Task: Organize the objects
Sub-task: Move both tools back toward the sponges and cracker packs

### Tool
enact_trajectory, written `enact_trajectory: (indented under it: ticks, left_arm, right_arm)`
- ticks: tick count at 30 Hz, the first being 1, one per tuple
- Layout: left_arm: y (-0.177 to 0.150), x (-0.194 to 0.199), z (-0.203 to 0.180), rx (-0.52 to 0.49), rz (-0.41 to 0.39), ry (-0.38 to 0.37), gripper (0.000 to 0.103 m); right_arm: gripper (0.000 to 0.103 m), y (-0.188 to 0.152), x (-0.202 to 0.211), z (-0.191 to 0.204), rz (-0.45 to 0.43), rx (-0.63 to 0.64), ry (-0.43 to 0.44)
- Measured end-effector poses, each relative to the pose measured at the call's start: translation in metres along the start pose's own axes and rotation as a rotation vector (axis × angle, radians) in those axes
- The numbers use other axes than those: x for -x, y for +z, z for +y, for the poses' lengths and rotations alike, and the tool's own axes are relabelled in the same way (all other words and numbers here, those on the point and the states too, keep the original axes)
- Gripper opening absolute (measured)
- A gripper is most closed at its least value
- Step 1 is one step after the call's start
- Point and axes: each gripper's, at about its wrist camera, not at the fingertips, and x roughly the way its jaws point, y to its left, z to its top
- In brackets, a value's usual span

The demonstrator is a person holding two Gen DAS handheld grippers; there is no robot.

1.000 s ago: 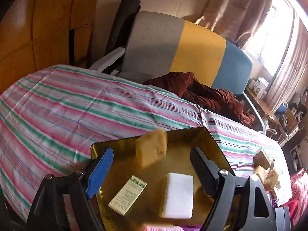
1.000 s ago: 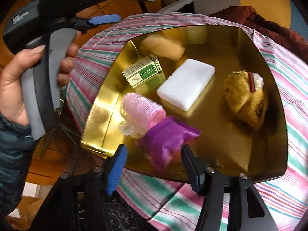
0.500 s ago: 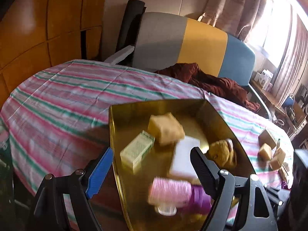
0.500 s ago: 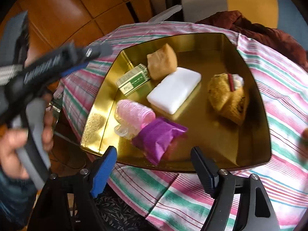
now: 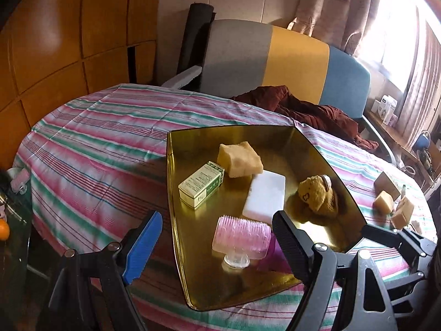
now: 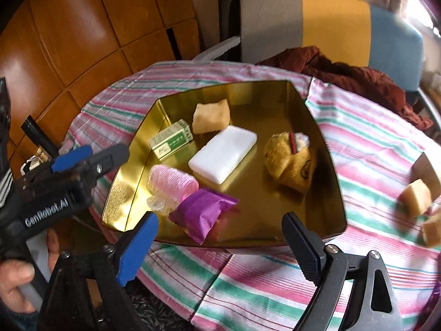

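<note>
Right gripper (image 6: 219,244), jaws just opened wide and empty, had released the purple packet (image 6: 202,213) in the gold tray (image 6: 125,197); left gripper (image 5: 215,244) also gaped empty, risking a knock to the near rim.

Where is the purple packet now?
In the right wrist view the purple packet lies in the gold tray, at its near edge, touching the pink roller, with the white block just beyond.

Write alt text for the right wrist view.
A gold tray on a striped tablecloth holds a white block, pink roller, purple packet, green box, sponge and plush toy. The right hand-held gripper is open and empty.
</note>
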Motion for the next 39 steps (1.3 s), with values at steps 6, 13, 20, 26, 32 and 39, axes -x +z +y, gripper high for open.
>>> enact_trajectory:
  ticks: [6,13,20,26,32,39]
  left_arm:
    - [-0.003,0.005,-0.011,-0.028,-0.007,0.001,0.084]
    - [-0.001,0.017,-0.026,-0.092,-0.053,0.021,0.084]
    - [-0.003,0.017,-0.034,-0.123,-0.050,0.030,0.084]
    - [-0.004,0.017,-0.043,-0.156,-0.048,0.027,0.084]
    - [-0.006,0.015,-0.056,-0.192,-0.039,0.021,0.084]
    - [-0.006,0.010,-0.076,-0.242,-0.020,-0.015,0.084]
  right_arm:
    - [0.101,-0.001,0.009,-0.004,-0.051,0.000,-0.052]
    - [0.102,-0.002,0.015,-0.017,-0.075,-0.021,-0.082]
    - [0.102,-0.006,0.019,-0.035,-0.080,-0.068,-0.103]
    - [0.102,-0.013,0.022,-0.059,-0.076,-0.119,-0.134]
    - [0.102,-0.022,0.029,-0.088,-0.072,-0.178,-0.166]
    - [0.102,-0.038,0.047,-0.136,-0.066,-0.276,-0.223]
